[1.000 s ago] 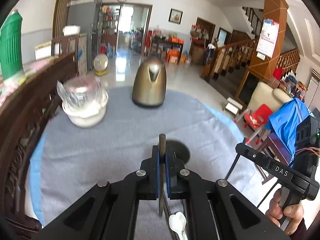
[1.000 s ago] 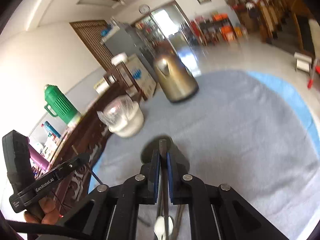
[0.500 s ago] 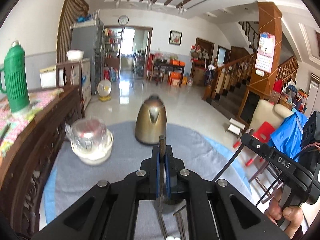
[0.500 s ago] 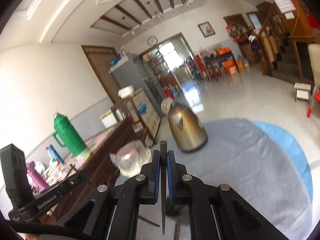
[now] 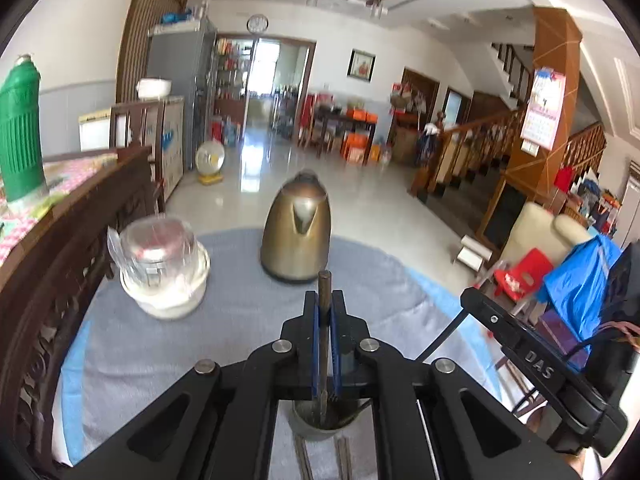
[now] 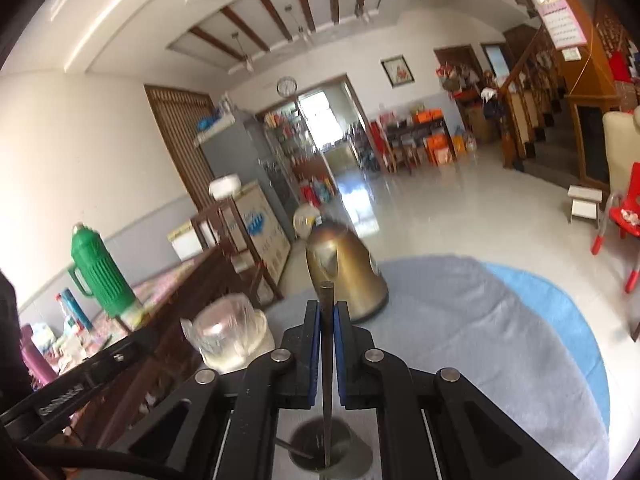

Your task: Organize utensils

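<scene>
Both grippers have risen: left gripper (image 5: pixel 325 312) and right gripper (image 6: pixel 327 320) each clamp a chopstick (image 5: pixel 323 292) upright over the cup (image 6: pixel 320 450). Next, I judge: lower, then release.

My left gripper (image 5: pixel 325 316) sits at lower centre of its frame, jaws clamped; my right gripper (image 6: pixel 327 320) likewise, clamped and angled slightly downward.
</scene>
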Demonstrator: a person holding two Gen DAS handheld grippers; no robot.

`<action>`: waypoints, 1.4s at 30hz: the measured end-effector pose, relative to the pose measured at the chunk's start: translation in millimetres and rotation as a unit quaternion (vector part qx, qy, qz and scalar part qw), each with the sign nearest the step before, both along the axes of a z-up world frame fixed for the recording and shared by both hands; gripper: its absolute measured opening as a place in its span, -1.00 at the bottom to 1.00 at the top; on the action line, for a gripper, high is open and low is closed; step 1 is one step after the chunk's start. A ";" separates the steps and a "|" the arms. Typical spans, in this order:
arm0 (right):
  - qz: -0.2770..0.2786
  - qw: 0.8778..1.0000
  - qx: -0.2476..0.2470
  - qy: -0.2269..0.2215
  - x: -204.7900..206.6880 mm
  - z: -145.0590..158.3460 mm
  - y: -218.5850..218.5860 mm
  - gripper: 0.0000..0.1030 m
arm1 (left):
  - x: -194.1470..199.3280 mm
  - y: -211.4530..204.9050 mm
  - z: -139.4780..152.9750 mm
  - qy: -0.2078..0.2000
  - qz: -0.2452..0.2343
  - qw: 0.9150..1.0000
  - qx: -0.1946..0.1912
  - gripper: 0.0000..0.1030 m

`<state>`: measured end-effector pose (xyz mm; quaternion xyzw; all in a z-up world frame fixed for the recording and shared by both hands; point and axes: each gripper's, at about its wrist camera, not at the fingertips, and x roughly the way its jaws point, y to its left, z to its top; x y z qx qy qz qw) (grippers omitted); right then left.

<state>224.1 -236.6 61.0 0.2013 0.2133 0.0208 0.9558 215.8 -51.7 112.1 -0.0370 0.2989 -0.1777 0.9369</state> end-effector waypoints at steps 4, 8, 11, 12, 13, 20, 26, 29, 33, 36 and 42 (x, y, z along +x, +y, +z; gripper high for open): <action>0.022 0.999 0.012 0.025 -3.8 -18.1 -1.1 -0.78 | -0.1 -0.2 -11.3 0.019 -0.005 1.000 0.009 -0.87; 0.042 0.998 0.028 0.034 -12.7 -23.6 -3.7 -0.58 | -14.5 8.9 -8.1 0.004 -0.007 1.000 0.008 -0.16; 0.045 0.998 0.041 0.023 -27.4 -25.3 -8.1 -0.25 | -32.5 22.2 -1.3 -0.026 -0.006 1.000 0.001 0.08; 0.044 0.998 0.044 0.018 -32.3 -24.9 -9.7 -0.10 | -37.9 25.7 -1.0 -0.033 -0.005 0.999 0.002 0.09; 0.042 0.998 0.047 0.013 -38.1 -24.9 -10.7 0.25 | -43.8 30.4 -1.7 -0.038 -0.004 0.999 0.001 0.10; 0.035 0.997 0.061 -0.017 -89.0 -36.9 -22.9 0.24 | -78.2 71.9 -29.2 -0.038 0.036 0.999 -0.015 0.16; 0.058 0.993 0.087 0.047 -97.9 -81.0 -26.1 -0.24 | -76.6 80.8 -91.2 0.046 0.039 0.998 0.000 0.17; 0.071 0.985 0.103 0.116 -80.0 -117.5 -21.0 -0.28 | -61.2 79.1 -127.1 0.112 0.034 0.993 -0.010 0.16; 0.098 0.964 0.151 0.196 -56.2 -172.2 -13.2 -0.45 | -42.8 71.0 -162.6 0.180 0.015 0.983 -0.027 0.14; 0.103 0.948 0.186 0.235 -41.9 -205.2 -10.8 -0.51 | -32.0 61.9 -180.9 0.209 0.004 0.977 -0.029 -0.09; 0.104 0.934 0.210 0.270 -23.2 -241.3 -7.8 -0.56 | -15.5 38.1 -198.3 0.231 -0.029 0.972 -0.018 -0.22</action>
